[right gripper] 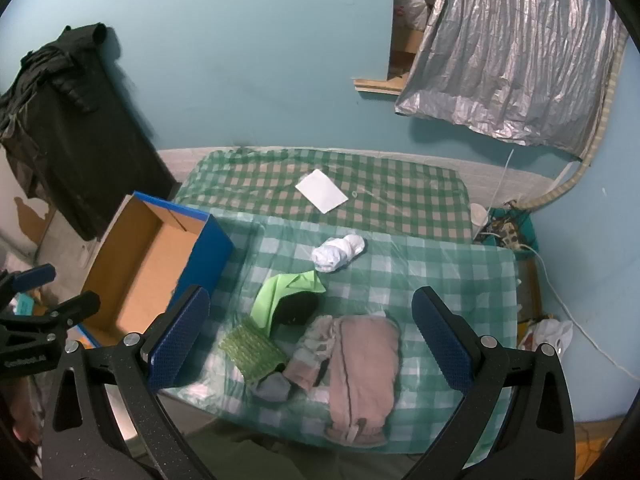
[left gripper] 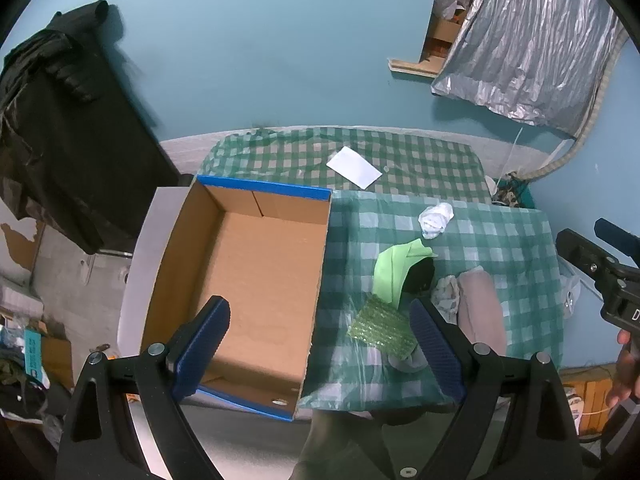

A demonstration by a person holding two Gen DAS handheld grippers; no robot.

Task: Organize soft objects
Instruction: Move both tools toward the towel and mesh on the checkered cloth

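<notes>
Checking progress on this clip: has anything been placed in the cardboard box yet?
No, the cardboard box shows only its bare brown floor in the left wrist view.

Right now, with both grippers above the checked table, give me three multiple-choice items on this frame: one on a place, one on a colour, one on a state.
1. Where does the white rolled cloth lie?
A. inside the box
B. on the checked tablecloth, beyond the green cloth
C. on the floor

2. What colour is the outside of the cardboard box?
A. blue
B. red
C. yellow

3. What is in the right gripper?
A. the pink garment
B. the bubble wrap
C. nothing, it is open

Answers: 1 B, it sits on the cloth past the green piece. 2 A, the box's outer wall is blue. 3 C, the pink garment lies flat on the table, untouched by either finger.
</notes>
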